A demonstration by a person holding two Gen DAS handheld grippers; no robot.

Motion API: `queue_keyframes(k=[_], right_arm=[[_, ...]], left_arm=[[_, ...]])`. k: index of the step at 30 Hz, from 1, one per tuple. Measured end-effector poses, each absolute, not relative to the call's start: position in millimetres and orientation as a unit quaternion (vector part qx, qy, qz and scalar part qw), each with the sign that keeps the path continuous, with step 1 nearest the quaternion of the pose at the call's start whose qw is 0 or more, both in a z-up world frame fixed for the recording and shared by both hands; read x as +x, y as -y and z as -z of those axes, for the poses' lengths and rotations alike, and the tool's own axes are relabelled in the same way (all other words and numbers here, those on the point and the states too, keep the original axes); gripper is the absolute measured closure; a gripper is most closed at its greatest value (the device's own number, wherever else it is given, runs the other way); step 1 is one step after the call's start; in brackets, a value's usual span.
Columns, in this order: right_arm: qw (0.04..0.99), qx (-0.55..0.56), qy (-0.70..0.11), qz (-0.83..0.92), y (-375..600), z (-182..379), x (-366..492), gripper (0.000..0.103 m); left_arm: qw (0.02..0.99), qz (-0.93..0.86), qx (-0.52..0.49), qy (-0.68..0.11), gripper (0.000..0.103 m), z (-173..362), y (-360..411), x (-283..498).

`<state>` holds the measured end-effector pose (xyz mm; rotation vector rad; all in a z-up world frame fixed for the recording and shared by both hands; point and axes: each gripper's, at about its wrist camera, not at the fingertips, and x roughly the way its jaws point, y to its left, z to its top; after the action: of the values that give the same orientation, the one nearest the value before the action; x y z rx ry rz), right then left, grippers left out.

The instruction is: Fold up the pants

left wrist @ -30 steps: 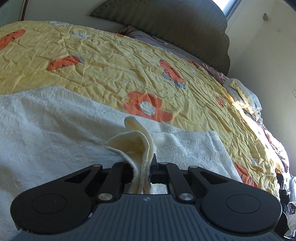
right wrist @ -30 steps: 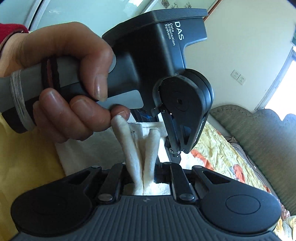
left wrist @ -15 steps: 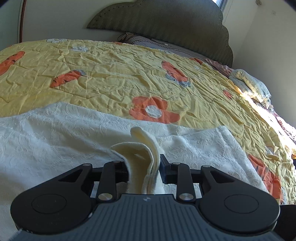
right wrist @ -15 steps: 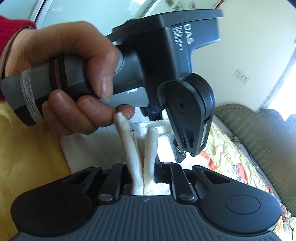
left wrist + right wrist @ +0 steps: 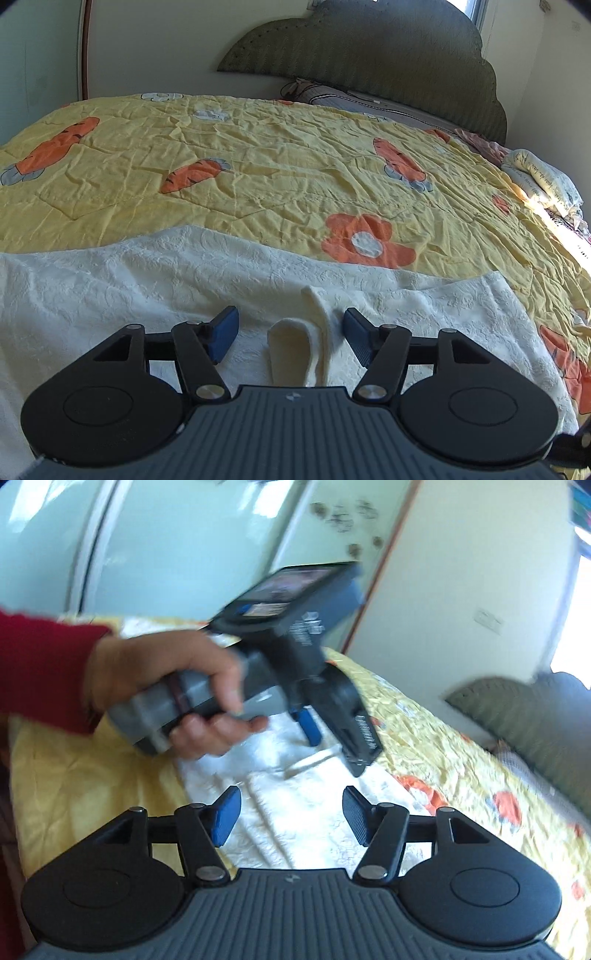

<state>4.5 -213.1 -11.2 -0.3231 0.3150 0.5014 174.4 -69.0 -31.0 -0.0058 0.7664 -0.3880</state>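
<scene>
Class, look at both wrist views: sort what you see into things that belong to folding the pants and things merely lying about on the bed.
Belongs to the job:
- cream pants, a fold standing between the pads
- left gripper, jaws opening
- right gripper, jaws opening, pants below

Just lying about:
- yellow carrot-print quilt
- crumpled bedding at the bed's edge
- striped pillow by the headboard

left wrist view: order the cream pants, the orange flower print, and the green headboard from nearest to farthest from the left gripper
1. cream pants: right under the left gripper, a fold between its opening jaws, untouched.
2. orange flower print: just beyond the pants, slightly right.
3. green headboard: far end, against the wall.
</scene>
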Motion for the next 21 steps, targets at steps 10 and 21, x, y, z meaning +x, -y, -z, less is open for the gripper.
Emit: queue_keyframes(k=[10,21], right_arm=[[0.956,-0.166,-0.135,-0.199,212.3,16.0,6.1,0.044],[0.909,-0.375,-0.132,-0.125,161.5,49.0,2.6,0.046]], left_arm=[[0.923,0.108,-0.043,-0.366,0.036,12.3,19.8,166.8],[0.854,0.233,-0.169,-0.433,0.035,-0.6,1.4,141.2]])
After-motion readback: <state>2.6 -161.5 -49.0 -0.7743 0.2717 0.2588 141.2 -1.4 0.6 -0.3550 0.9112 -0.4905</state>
